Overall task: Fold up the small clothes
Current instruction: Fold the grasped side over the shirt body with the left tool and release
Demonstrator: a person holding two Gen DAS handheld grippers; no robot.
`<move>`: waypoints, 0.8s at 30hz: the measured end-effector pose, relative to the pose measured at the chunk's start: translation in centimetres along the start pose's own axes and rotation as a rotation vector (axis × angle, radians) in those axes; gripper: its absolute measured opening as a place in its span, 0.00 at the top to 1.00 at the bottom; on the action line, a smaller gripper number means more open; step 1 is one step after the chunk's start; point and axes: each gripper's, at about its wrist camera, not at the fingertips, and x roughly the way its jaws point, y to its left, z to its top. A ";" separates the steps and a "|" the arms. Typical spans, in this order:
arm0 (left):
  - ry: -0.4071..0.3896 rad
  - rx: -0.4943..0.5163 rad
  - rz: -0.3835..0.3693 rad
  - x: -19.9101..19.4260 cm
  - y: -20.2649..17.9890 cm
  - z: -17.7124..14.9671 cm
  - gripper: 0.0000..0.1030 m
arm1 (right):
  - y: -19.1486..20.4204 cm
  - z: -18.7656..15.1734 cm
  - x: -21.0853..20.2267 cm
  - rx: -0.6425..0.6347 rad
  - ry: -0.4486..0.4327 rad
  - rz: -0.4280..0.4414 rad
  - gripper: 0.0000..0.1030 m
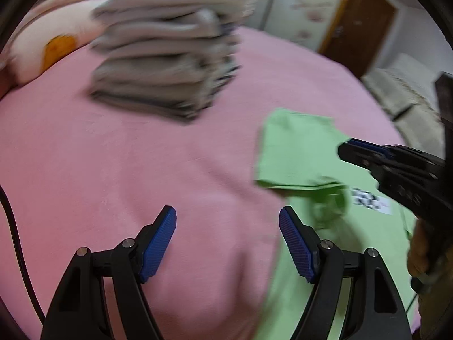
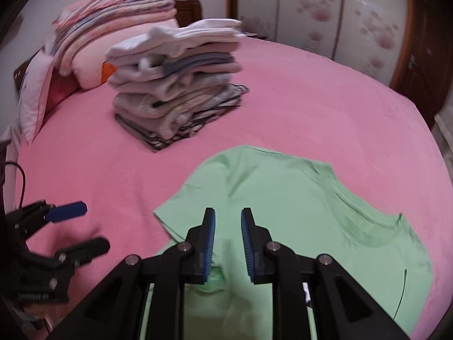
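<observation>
A small green T-shirt [image 2: 283,198] lies on the pink bed sheet [image 2: 325,99], partly folded, one sleeve turned over its body. It also shows in the left wrist view [image 1: 297,153], with a white label near its collar. My right gripper [image 2: 228,226] is open with a narrow gap, empty, just above the shirt's near part by the collar. It also shows in the left wrist view [image 1: 368,153]. My left gripper [image 1: 228,221] is wide open and empty over bare sheet, left of the shirt. It also shows in the right wrist view [image 2: 85,226].
A tall stack of folded clothes [image 2: 175,85] stands on the sheet behind the shirt. Pillows and folded blankets [image 2: 107,22] lie at the far left. A wardrobe [image 2: 311,8] stands behind the bed. The bed's right edge [image 1: 402,124] is near.
</observation>
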 end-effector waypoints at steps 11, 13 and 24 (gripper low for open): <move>0.056 -0.090 0.041 1.0 3.8 -1.1 0.28 | 8.6 -0.4 6.7 -0.284 0.152 -0.028 0.82; 0.073 -0.092 0.049 1.5 4.0 -1.0 0.28 | 9.4 -0.8 7.8 -0.320 0.171 -0.068 0.78; 0.057 -0.080 0.020 1.5 2.6 0.0 0.28 | 7.2 1.1 6.5 -0.201 0.103 -0.040 0.96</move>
